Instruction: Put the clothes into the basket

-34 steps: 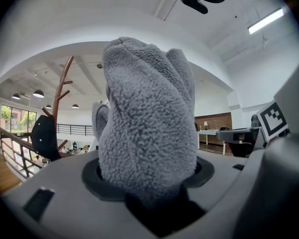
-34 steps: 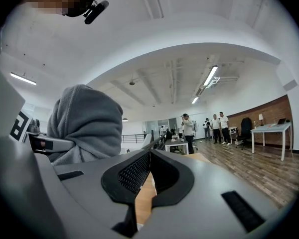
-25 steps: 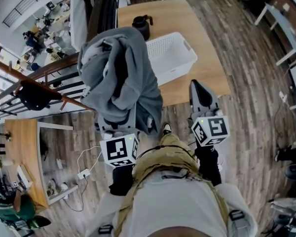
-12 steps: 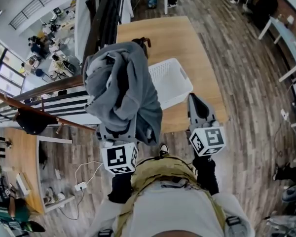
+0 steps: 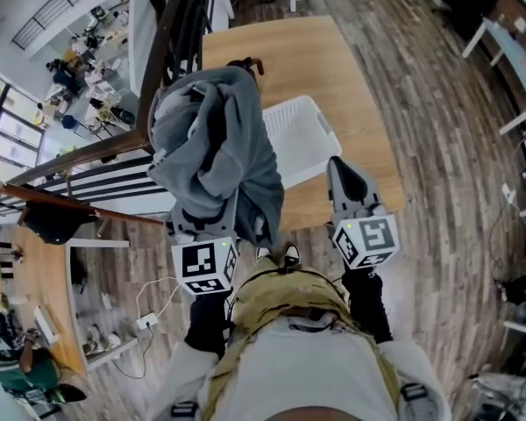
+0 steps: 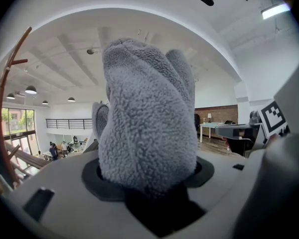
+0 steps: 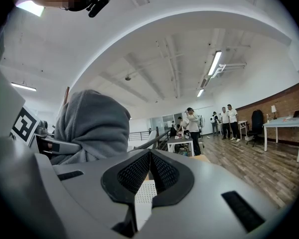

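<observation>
A bulky grey fleece garment (image 5: 215, 143) hangs bunched from my left gripper (image 5: 206, 219), which is shut on it and held up in front of the person. In the left gripper view the fleece (image 6: 147, 118) fills the space between the jaws and hides the fingertips. The white perforated basket (image 5: 296, 134) stands on the wooden table (image 5: 333, 64), just beyond and right of the garment. My right gripper (image 5: 340, 168) is shut with nothing in it, over the table's near edge beside the basket. From the right gripper (image 7: 149, 156) view, the garment (image 7: 92, 123) is at left and the basket (image 7: 144, 193) shows below the jaws.
A dark kettle (image 5: 245, 62) sits on the table behind the basket, partly hidden by the garment. A railing (image 5: 171, 42) runs along the table's left side. Wooden floor (image 5: 438, 147) lies to the right. Several people (image 7: 229, 116) stand far off.
The table and basket have come a little nearer in the head view. The left gripper still holds the garment up, and the right gripper has stayed shut beside it.
</observation>
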A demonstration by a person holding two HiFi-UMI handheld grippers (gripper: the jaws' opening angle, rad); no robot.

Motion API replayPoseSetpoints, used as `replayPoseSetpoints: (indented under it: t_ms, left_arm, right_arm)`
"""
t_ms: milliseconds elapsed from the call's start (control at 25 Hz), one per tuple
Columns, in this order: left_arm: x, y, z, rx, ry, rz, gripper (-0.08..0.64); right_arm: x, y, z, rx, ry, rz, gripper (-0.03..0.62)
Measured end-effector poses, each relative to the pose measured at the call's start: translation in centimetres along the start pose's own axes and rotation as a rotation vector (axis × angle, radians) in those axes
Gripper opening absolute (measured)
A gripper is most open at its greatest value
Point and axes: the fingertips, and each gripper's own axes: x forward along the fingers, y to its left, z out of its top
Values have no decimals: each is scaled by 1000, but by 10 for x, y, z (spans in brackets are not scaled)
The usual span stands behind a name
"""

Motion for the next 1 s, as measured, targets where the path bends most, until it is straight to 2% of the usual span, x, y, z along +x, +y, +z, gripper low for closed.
replayPoseSetpoints:
  t_ms: [360,640,840,1000]
  left_arm:
    - [38,17,-35,-69,121,-57,285]
    - [59,28,-56,-72,193,-80,285]
    - [87,21,-58,-89,264,-146,285]
    - [93,28,-48,-79,271,-175,284]
  right_arm:
    - [22,-4,-26,13,75,2,21]
    - [41,2,-50,50,129,-4,21]
    - [64,-14,-57,79,170,-15,21]
    - [74,-26,-67,106,186,-39,21]
